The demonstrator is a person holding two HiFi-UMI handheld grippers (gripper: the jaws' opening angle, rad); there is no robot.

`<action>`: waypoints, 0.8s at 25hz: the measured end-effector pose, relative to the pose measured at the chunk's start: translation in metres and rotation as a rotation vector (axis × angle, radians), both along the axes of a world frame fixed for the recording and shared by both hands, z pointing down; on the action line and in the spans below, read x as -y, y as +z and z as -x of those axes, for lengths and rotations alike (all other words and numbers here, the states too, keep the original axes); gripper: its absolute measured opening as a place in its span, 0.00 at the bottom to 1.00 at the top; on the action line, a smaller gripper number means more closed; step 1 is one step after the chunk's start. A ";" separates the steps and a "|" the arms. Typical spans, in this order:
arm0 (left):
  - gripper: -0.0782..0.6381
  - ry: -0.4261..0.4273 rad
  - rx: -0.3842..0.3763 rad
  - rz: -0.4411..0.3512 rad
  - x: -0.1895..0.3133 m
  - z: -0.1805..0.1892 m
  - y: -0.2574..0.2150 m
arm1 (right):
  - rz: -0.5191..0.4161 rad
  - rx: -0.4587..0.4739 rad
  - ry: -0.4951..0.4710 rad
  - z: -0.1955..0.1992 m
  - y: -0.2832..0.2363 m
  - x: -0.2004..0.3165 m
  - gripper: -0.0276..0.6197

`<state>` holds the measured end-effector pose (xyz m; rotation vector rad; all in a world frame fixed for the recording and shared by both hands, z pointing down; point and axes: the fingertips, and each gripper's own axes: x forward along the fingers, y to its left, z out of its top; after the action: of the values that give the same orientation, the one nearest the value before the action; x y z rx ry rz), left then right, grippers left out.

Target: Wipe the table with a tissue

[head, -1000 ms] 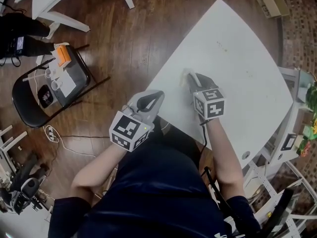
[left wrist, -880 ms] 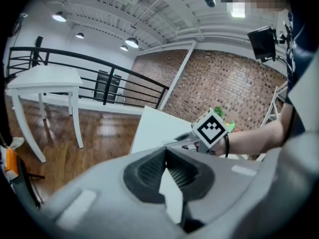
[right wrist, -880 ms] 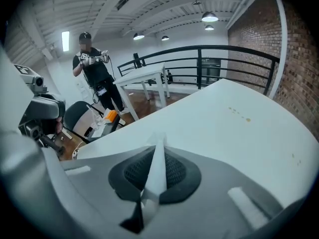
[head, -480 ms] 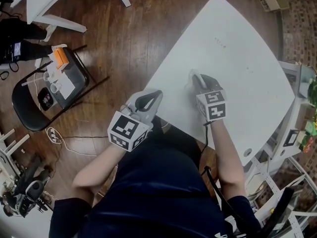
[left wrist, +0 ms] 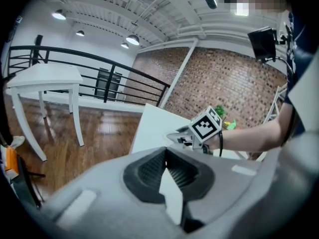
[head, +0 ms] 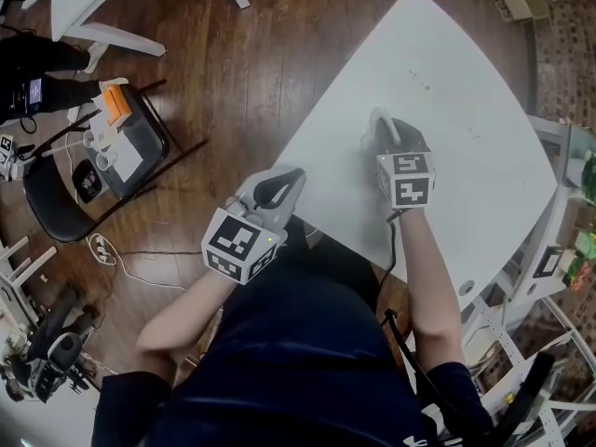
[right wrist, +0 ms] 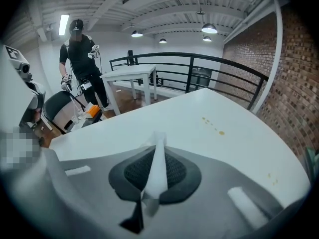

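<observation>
The white table carries a few small yellowish spots toward its far side, also seen as spots in the right gripper view. My right gripper is shut on a white tissue, which it presses down on the tabletop short of the spots. A bit of the tissue shows at its tip. My left gripper is shut and hovers at the table's near left edge. A thin white sliver sits between its pads; I cannot tell what it is.
A black folding chair with small items on its seat stands on the wood floor at left. A white side table and a person in black are beyond the table. Metal shelving lines the right edge.
My right gripper has slid the tissue across the table toward the far side and the spots, and turned a little. My left gripper has stayed put.
</observation>
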<state>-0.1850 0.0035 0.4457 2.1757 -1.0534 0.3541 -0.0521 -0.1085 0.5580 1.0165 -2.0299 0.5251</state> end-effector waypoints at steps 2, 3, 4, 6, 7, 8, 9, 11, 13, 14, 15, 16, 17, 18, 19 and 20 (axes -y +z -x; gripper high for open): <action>0.11 0.001 -0.001 0.001 0.000 0.000 0.001 | -0.020 -0.010 0.007 0.002 0.001 0.002 0.06; 0.11 0.004 -0.002 0.001 0.000 -0.001 0.001 | -0.025 -0.014 0.010 0.004 0.001 0.002 0.06; 0.11 0.007 -0.003 0.001 0.000 -0.002 0.001 | -0.028 -0.017 0.013 0.006 0.000 0.003 0.06; 0.11 0.015 -0.005 0.000 -0.001 -0.006 0.002 | -0.031 -0.014 0.013 0.011 -0.003 0.004 0.06; 0.11 0.020 -0.005 -0.001 -0.001 -0.008 0.002 | -0.031 -0.011 0.008 0.014 -0.004 0.004 0.06; 0.11 0.025 -0.006 -0.001 -0.002 -0.010 0.002 | -0.031 -0.009 0.000 0.018 -0.004 0.004 0.06; 0.11 0.030 -0.006 -0.002 -0.002 -0.011 0.001 | -0.030 -0.007 -0.010 0.023 -0.004 0.005 0.06; 0.11 0.037 -0.008 -0.004 -0.002 -0.014 0.000 | -0.032 -0.005 -0.037 0.036 -0.004 0.007 0.06; 0.11 0.042 -0.007 -0.005 -0.002 -0.016 -0.001 | -0.037 -0.002 -0.065 0.049 -0.004 0.008 0.06; 0.11 0.043 -0.005 -0.004 -0.002 -0.017 -0.001 | -0.039 0.003 -0.079 0.055 -0.003 0.006 0.06; 0.11 0.043 -0.003 -0.003 -0.002 -0.017 -0.001 | -0.039 0.012 -0.094 0.061 -0.004 0.003 0.06; 0.11 0.043 -0.001 -0.001 -0.002 -0.018 0.000 | -0.040 0.021 -0.110 0.066 -0.004 -0.001 0.06; 0.11 0.042 0.001 0.001 -0.003 -0.018 0.000 | -0.042 0.027 -0.126 0.069 -0.004 -0.006 0.06; 0.11 0.042 0.002 0.001 -0.003 -0.019 0.000 | -0.042 0.030 -0.139 0.070 -0.004 -0.010 0.06; 0.11 0.043 0.003 0.001 -0.003 -0.019 0.000 | -0.040 0.033 -0.146 0.069 -0.005 -0.014 0.06; 0.11 0.044 0.003 0.001 -0.003 -0.020 0.000 | -0.036 0.036 -0.146 0.066 -0.004 -0.017 0.06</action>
<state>-0.1653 0.0061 0.4457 2.2007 -1.0084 0.3776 -0.1186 -0.0915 0.5535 0.8765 -2.1335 0.4342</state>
